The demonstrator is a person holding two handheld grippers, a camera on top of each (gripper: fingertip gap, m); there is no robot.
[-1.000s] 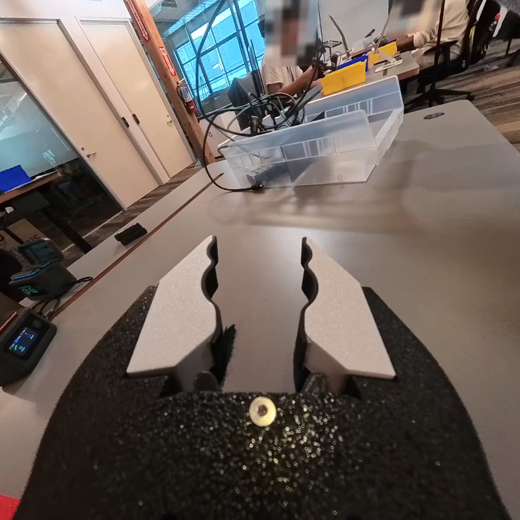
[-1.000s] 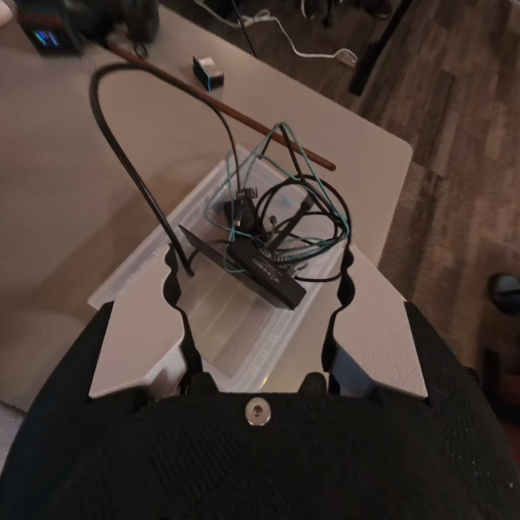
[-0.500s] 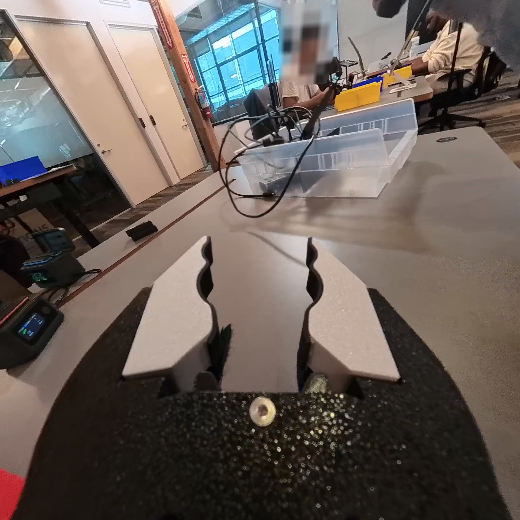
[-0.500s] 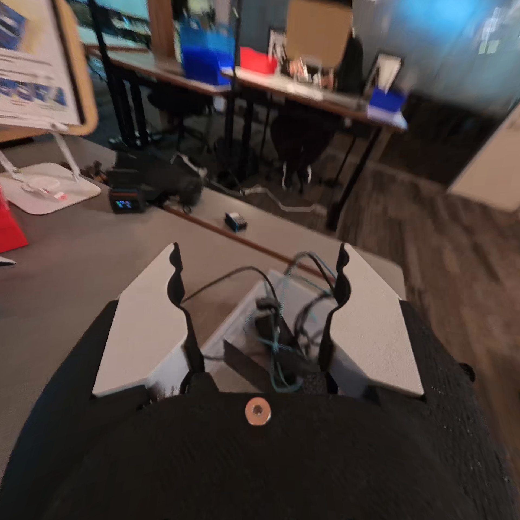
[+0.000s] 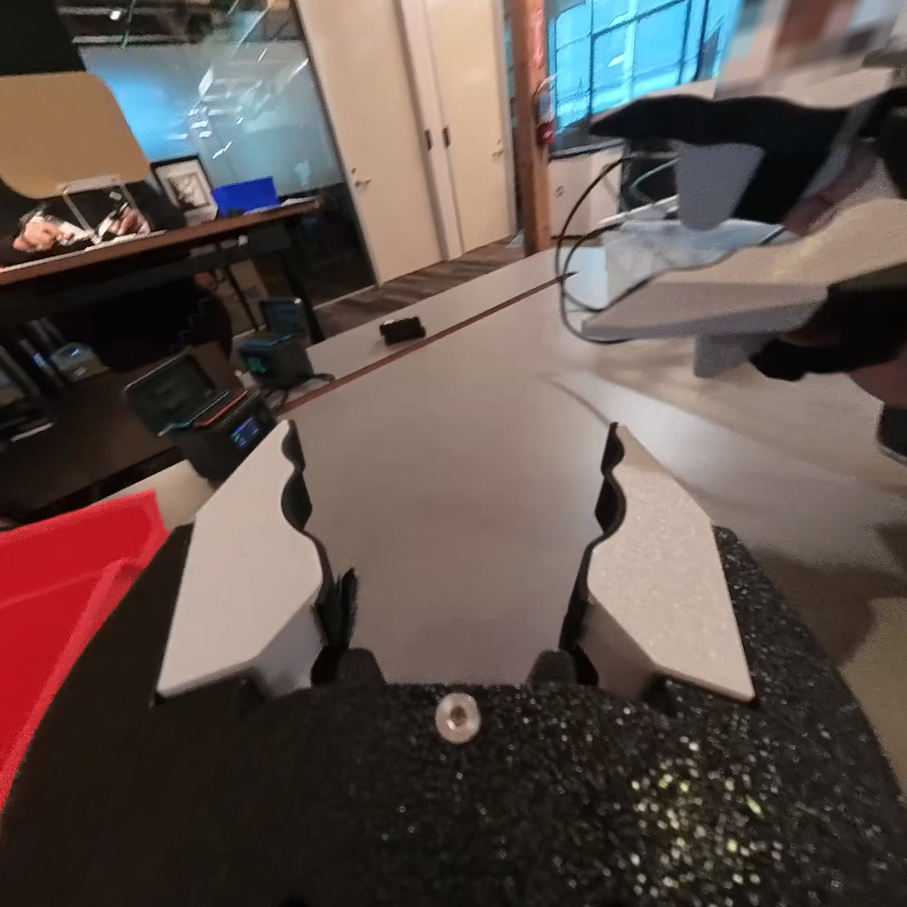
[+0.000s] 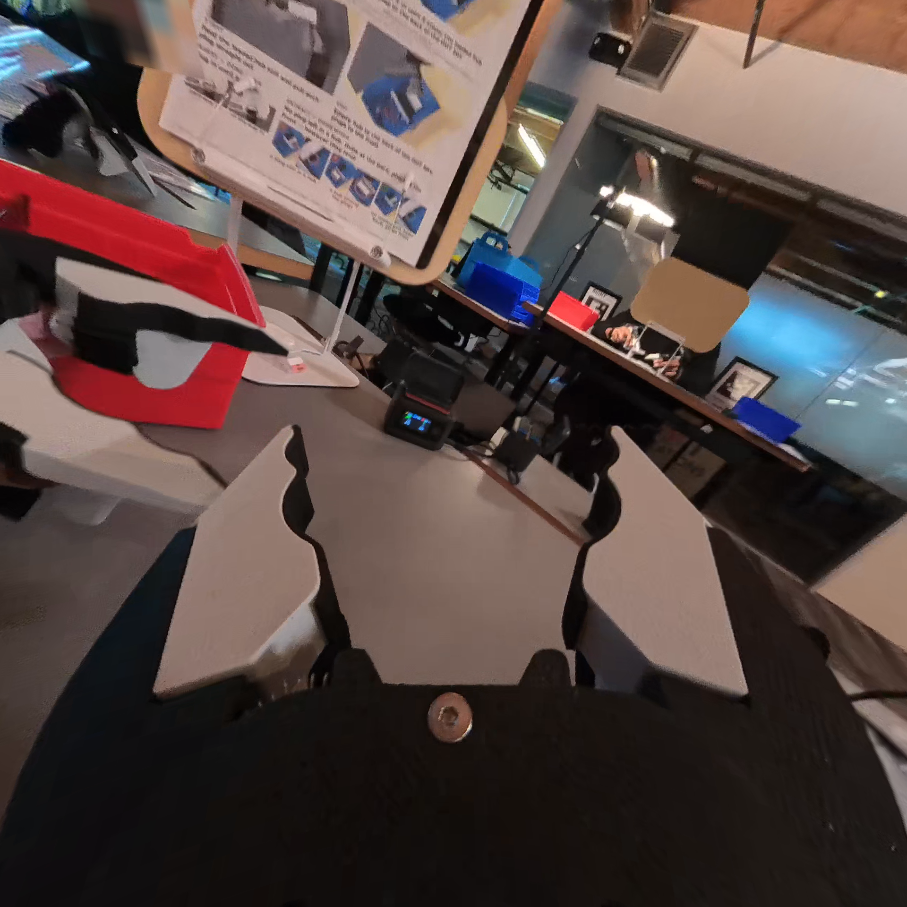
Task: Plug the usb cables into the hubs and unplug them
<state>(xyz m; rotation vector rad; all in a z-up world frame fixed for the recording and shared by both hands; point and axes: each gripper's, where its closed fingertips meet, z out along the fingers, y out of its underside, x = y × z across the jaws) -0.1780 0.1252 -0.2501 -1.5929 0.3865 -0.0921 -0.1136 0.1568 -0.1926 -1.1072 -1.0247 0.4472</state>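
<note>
My left gripper (image 5: 451,441) is open and empty, low over the bare grey table (image 5: 441,540). My right gripper (image 6: 454,441) is also open and empty above the table. In the left wrist view the right gripper (image 5: 633,230) shows at the upper right, in front of the blurred clear bin (image 5: 643,230). A black cable (image 5: 564,265) loops out of that bin toward the table. In the right wrist view the left gripper (image 6: 230,417) shows at the left edge. No hub shows in either view.
A red bin (image 5: 73,564) sits at the left, also in the right wrist view (image 6: 147,275). A small black block (image 5: 401,330) and black devices with lit screens (image 5: 245,437) (image 6: 419,422) stand by the table seam. An instruction board (image 6: 333,113) stands behind. A person sits at a far desk.
Both views have swung left, away from the clear bin. My right gripper lifted off the bin's cables and hubs with nothing in it. My left gripper's jaws have opened wider.
</note>
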